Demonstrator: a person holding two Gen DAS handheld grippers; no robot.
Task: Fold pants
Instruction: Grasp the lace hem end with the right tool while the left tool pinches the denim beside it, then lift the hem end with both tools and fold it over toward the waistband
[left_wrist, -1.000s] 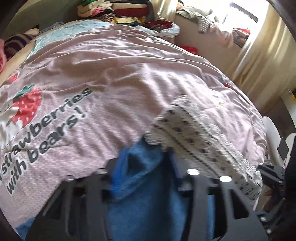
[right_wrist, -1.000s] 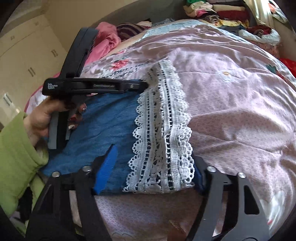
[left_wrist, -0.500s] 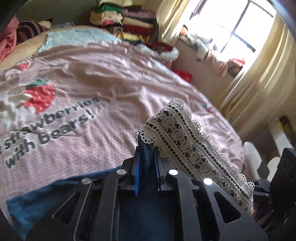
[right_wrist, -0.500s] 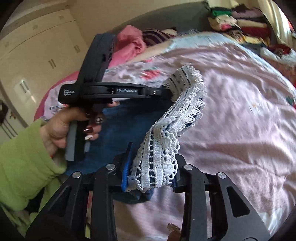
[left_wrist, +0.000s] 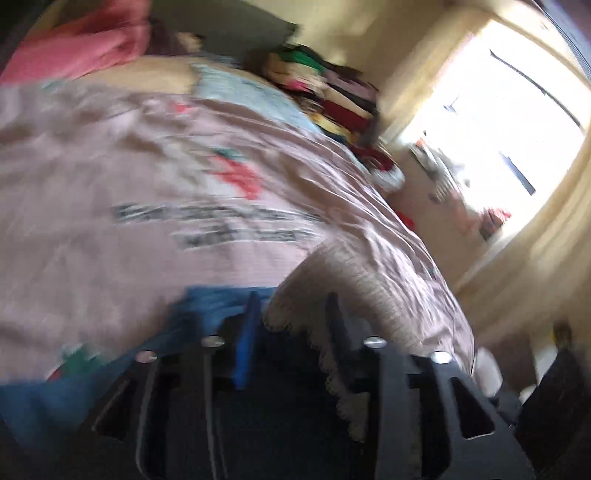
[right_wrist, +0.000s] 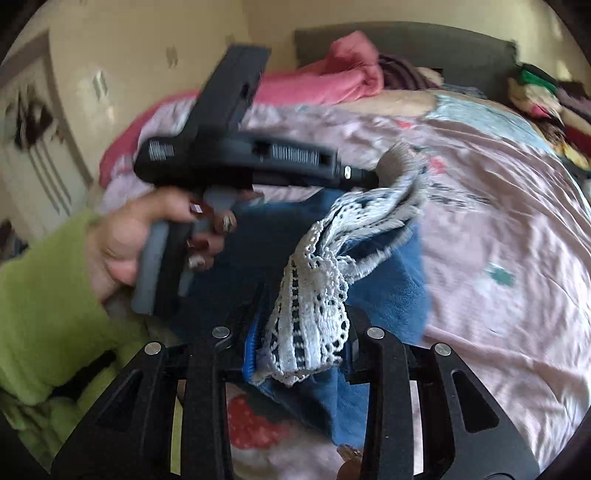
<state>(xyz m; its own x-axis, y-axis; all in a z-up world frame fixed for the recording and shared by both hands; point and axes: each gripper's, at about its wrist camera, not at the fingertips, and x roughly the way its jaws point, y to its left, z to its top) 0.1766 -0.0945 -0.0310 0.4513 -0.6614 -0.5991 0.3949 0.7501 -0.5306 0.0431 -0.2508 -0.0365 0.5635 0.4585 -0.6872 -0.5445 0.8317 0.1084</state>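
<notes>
While the right gripper (right_wrist: 301, 347) clamps the lace hem of the blue pants (right_wrist: 388, 273), lifted above the bed (right_wrist: 498, 221), the left gripper (right_wrist: 373, 179), jaws just widened, carries the hem's far end

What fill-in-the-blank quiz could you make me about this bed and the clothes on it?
1. The pants are ___ with a white lace hem.
2. Their hem end is held up over a ___ bedspread.
3. The person's sleeve is ___.
4. The red fruit printed on the bedspread is a ___.
Missing words: blue; pink; green; strawberry.
</notes>
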